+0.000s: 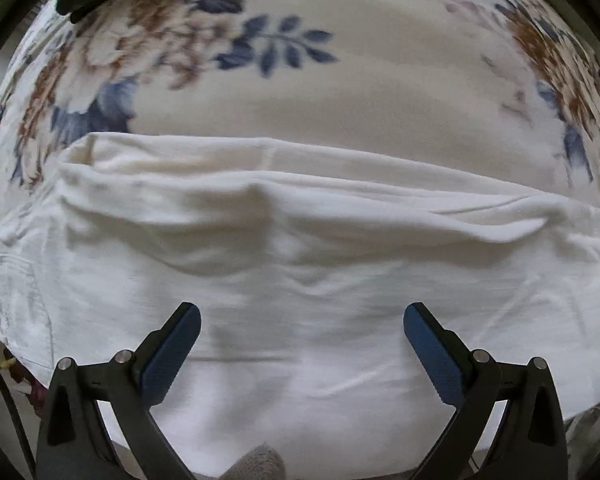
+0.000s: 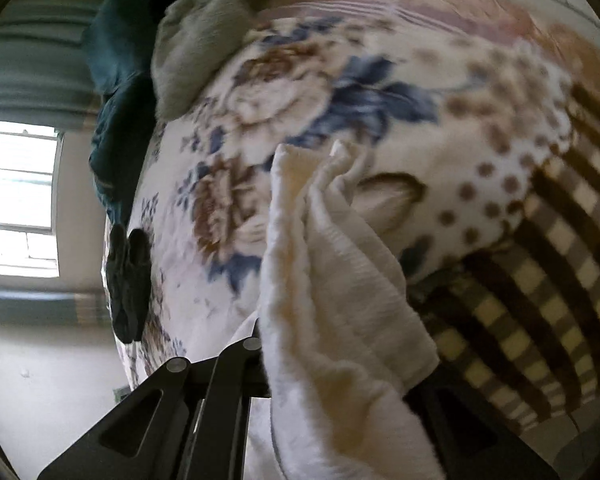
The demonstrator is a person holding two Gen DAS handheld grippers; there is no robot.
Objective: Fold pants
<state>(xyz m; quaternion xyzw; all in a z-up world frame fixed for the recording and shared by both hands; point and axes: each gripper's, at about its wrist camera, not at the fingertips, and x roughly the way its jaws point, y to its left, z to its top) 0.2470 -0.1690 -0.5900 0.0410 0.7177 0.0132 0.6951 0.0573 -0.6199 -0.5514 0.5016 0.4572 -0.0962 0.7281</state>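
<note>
- Pants (image 1: 300, 264), white and soft, lie spread across a flowered blanket (image 1: 360, 92) on a bed; in the left wrist view they fill the space ahead of the jaws and run out past both sides.
- One lengthwise fold looks done: a doubled layer ends in a rounded edge just beyond the jaws, with a second edge showing behind it. Creases and a raised ridge sit in the middle, so the cloth is not smoothed flat.
- The left gripper (image 1: 302, 320) hovers over the near part of the pants with its jaws wide apart and nothing between them.
- The right gripper (image 2: 336, 360) has a bunched end of the pants (image 2: 332, 280) coming up out of it; the cloth hides the jaws, yet the fabric stands up from them, so I judge them closed on it.
- My reading: the task is around the middle. The lifted end has yet to be carried over and laid down, and smoothing is left.
- Farther from the right jaws: a grey towel (image 2: 196, 52), a dark teal cloth (image 2: 120, 80), and a brown checked cover (image 2: 540, 300) to the right.
</note>
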